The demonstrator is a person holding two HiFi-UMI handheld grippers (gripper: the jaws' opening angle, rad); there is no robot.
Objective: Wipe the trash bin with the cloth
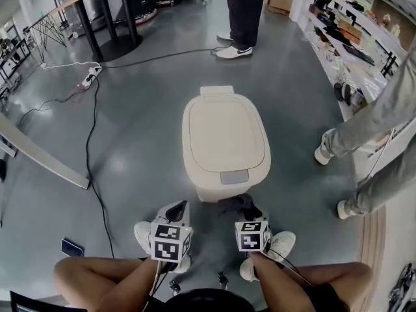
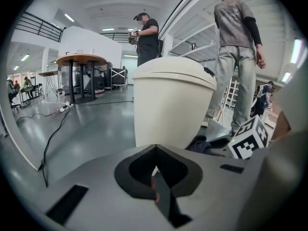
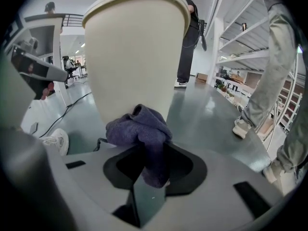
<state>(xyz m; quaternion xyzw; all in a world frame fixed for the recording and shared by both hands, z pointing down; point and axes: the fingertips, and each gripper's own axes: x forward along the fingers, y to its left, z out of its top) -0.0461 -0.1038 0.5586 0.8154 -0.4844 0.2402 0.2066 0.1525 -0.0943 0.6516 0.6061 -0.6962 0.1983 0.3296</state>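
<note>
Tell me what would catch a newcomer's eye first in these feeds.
The cream trash bin stands with its lid closed in the middle of the grey floor, straight ahead of both grippers. The right gripper is shut on a dark purple cloth close to the bin's front wall, while the left gripper is shut with nothing in it. A bystander stands beyond the bin, and another at its right.

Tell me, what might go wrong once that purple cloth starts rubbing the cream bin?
1. The right gripper pinches only a fold of the bunched cloth, so rubbing could tug it loose.
2. The trash bin stands free on a smooth floor. The left gripper is shut and not touching it, so a firm push might slide or tip the bin.
</note>
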